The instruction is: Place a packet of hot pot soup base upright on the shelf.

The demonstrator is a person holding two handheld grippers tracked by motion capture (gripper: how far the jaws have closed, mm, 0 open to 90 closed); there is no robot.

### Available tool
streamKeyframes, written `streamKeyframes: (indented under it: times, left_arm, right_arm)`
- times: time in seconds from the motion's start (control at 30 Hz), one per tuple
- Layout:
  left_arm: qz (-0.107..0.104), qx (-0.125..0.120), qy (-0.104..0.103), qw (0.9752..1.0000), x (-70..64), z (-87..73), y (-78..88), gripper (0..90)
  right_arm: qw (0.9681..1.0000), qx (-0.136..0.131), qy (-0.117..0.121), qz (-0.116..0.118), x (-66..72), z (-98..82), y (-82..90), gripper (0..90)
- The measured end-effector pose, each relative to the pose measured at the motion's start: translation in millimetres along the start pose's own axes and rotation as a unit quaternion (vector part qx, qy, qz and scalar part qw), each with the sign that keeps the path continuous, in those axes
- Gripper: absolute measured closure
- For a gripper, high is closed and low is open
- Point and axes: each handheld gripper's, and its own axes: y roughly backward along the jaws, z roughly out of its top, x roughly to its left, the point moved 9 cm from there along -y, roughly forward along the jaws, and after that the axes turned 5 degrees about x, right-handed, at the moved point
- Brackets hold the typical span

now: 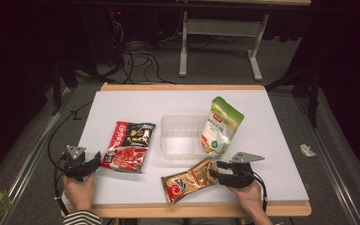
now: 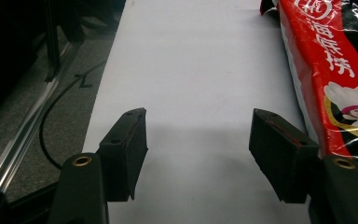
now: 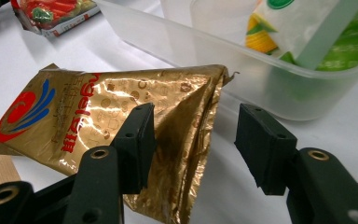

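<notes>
R tongs (image 1: 214,169) spread, jaws either side of the right end of the gold pouch (image 1: 189,180) w/ the edge between them, pads not pressing in the right gripper view, so nothing pinched yet. Pouch lies flat on the white worktop (image 1: 122,101), near side, just in front of the clear tub (image 1: 180,136); its left corner sits close to the worktop's near wooden edge. Green-white bag (image 1: 221,125) already stands leaning in the tub's right part. Red-black packet (image 1: 130,146) lies flat left of the tub, untouched. L tongs (image 1: 95,163) spread, empty, resting low over bare worktop just left of the red-black packet. Judged step: approach/grasp on the gold pouch, prob. for loading into the tub. Next move needs: jaws closed on the pouch's crumpled right end, then lift high enough to clear the tub's near wall, which stands just beyond the pouch end. Room: tub's left part open; far half of worktop bare; little margin near side, so a dragged pouch could slip off the edge
</notes>
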Motion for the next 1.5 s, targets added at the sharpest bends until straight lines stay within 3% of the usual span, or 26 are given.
streamKeyframes:
  times: [0.37,0.53,0.67,0.8,0.87,1.03,1.27,1.5]
  left_arm:
    - [0.002,0.0,-0.001,1.0,0.4,-0.1,0.4,37.4]
    - [0.002,0.002,-0.002,1.0,0.1,-0.3,0.1,37.4]
    - [0.005,0.002,-0.004,1.0,-0.1,-0.3,-0.2,37.4]
    - [0.005,-0.001,-0.002,1.0,0.1,0.0,0.4,37.8]
    - [0.005,0.002,-0.002,1.0,0.4,-0.3,0.1,37.8]
    - [0.007,0.0,0.0,1.0,0.7,0.0,0.2,37.8]
    - [0.006,0.0,0.001,1.0,0.7,0.0,0.3,37.7]
    - [0.011,-0.003,0.003,0.9999,1.7,0.1,0.6,37.8]
  right_arm:
    - [0.9994,0.03,-0.004,0.017,4.1,-7.9,-13.7,47.1]
    - [0.9992,0.03,-0.007,0.025,3.8,-11.6,-14.6,49.7]
    - [0.9989,0.035,0.009,0.03,6.7,-13.1,-14.5,58.9]
    - [0.9978,0.043,0.003,0.05,9.5,-14.6,-14.0,70.3]
    - [0.9979,0.044,0.008,0.048,11.0,-15.0,-13.5,72.2]
    - [0.9984,0.037,0.027,0.032,8.7,-15.9,-9.8,87.3]
    - [0.9985,0.034,0.028,0.033,9.1,-15.5,-8.2,90.0]
    - [0.9984,0.015,0.015,0.053,8.1,-9.8,-0.8,90.0]
